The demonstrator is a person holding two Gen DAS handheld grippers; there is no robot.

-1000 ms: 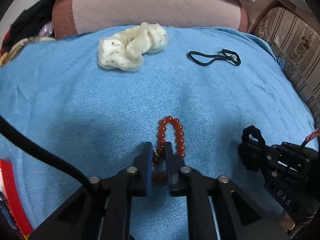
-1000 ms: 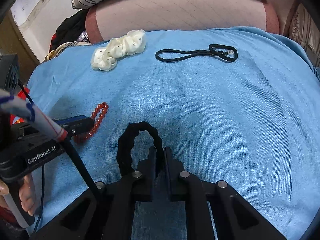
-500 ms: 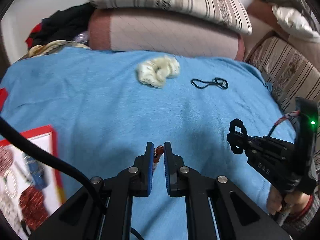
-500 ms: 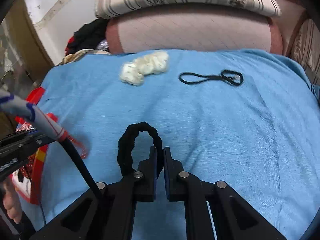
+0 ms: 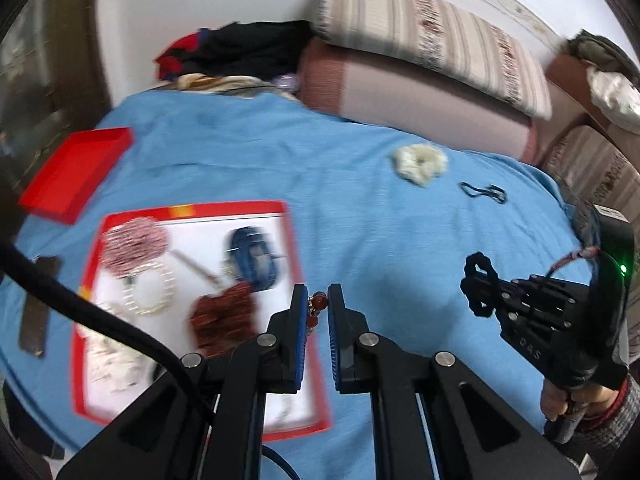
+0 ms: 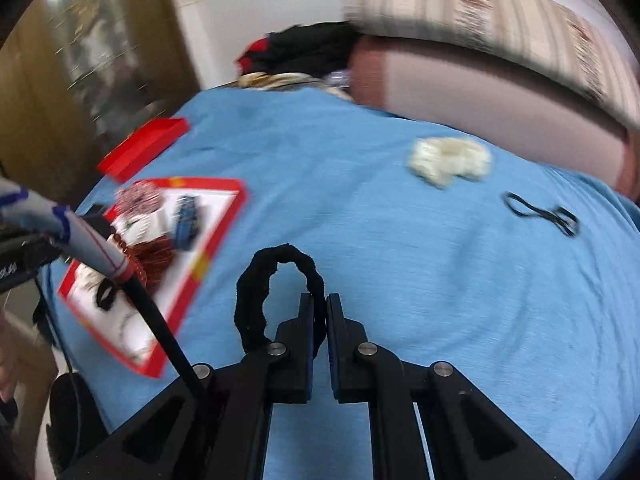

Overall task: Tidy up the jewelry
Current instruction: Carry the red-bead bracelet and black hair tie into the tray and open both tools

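Note:
My left gripper [image 5: 318, 300] is shut on a red bead bracelet [image 5: 317, 305], held above the right edge of a red-rimmed white tray [image 5: 296, 260] that holds several pieces of jewelry and hair ties. My right gripper [image 6: 320, 304] is shut on a black scrunchie [image 6: 256, 292], held above the blue cloth; it also shows at the right in the left wrist view [image 5: 478, 280]. The tray shows at the left in the right wrist view [image 6: 224, 220].
A cream scrunchie [image 5: 420, 162] and a thin black hair band [image 5: 482, 192] lie on the blue cloth [image 5: 360, 200] toward the back right. A red lid [image 5: 76, 172] lies at the far left. Cushions [image 5: 420, 80] and clothes line the back.
Both grippers have lifted off the cloth and swung left with their loads. The tray and the red lid have come into view. The frames are motion-blurred.

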